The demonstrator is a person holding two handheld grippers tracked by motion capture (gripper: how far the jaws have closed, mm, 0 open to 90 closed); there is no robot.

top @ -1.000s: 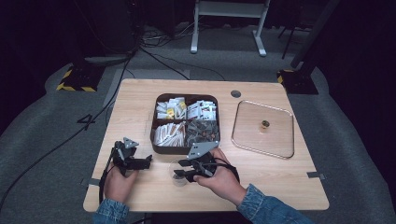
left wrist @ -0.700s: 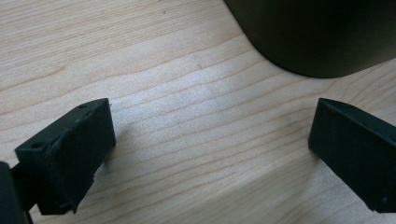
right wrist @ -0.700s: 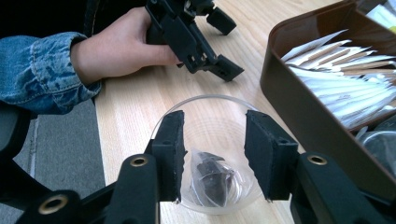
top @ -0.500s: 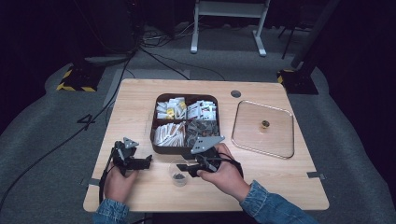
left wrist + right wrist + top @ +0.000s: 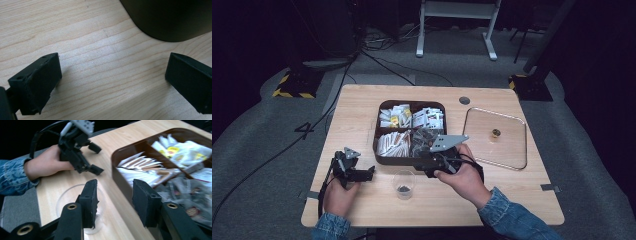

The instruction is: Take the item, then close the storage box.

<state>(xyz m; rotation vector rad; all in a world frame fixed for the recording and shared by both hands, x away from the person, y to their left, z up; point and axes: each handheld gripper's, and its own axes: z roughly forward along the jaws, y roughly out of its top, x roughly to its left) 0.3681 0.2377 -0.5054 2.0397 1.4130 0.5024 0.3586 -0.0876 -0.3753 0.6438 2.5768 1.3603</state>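
Note:
A clear plastic cup (image 5: pixel 403 184) with a little dark stuff at its bottom stands near the table's front edge. In the right gripper view the cup (image 5: pixel 65 198) sits low, partly behind one jaw. My right gripper (image 5: pixel 423 167) hovers just right of the cup, against the front of the brown tray (image 5: pixel 382 159). Its jaws (image 5: pixel 115 187) have just been opening and are apart with nothing between them. My left gripper (image 5: pixel 368 173) rests on the table left of the cup. It stands open (image 5: pixel 112 75) over bare wood, facing the tray's dark corner (image 5: pixel 170 20).
The brown tray (image 5: pixel 120 152) has four compartments with tea bags, paper sticks and clear packets. A shallow glass tray (image 5: pixel 512 160) lies at the right with a small dark object (image 5: pixel 496 133) in it. A round grommet (image 5: pixel 464 100) is set in the table's far side.
The right gripper let go of the cup, then rose and drew away right toward the brown tray. The cup stays standing on the table. The left gripper has not moved.

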